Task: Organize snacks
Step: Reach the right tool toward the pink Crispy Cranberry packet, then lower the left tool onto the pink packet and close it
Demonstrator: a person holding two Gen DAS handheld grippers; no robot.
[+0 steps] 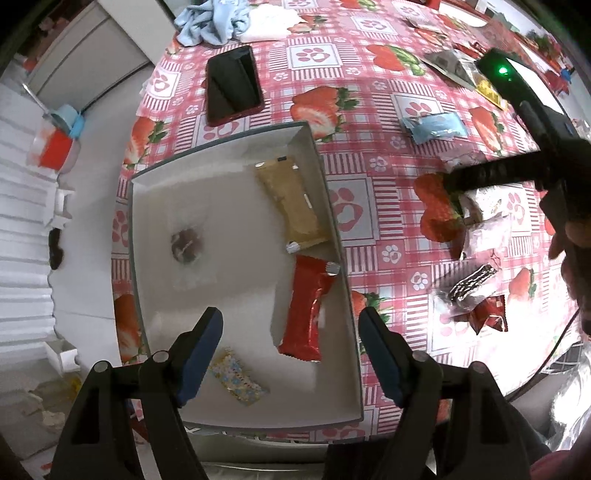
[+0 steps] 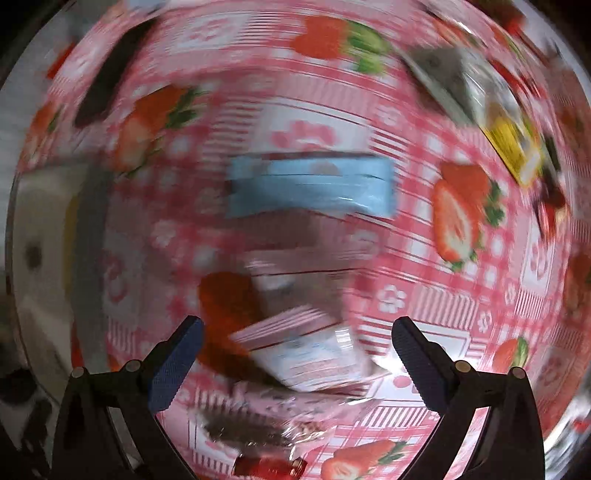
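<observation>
A shallow white box (image 1: 236,173) is seen lying on a table covered by a pink checked cloth (image 1: 354,77) printed with strawberries and paw marks, and every place below is given from that box. Inside it, against its right wall, a tan snack bar (image 1: 291,203) is laid lengthwise, and a red snack bar (image 1: 306,310) is laid just below it along the same wall. Near the box's middle a small dark sweet in a clear wrapper (image 1: 187,243) is found, and toward its near edge a small pale yellow patterned packet (image 1: 238,380) is seen. The left gripper (image 1: 290,354) is held above the near part of the box, pointing down, its blue-padded jaws spread wide with nothing between them. Beyond the box's far edge a dark phone (image 1: 234,86) is laid flat, and farther off a light blue cloth (image 1: 214,22) is bunched. To the right of the box, well apart from it, a light blue packet (image 1: 436,127) is lying on the cloth. Nearer on that side, a cluster of wrapped snacks is gathered: white and pink packets (image 1: 487,218), a dark biscuit in clear wrap (image 1: 471,284) and a small red packet (image 1: 489,315). The right gripper (image 2: 295,354) is held over this cluster, its jaws spread wide, with a white packet (image 2: 314,362) seen below the gap; through the blur of the right wrist view it cannot be told whether the packet is touched.
</observation>
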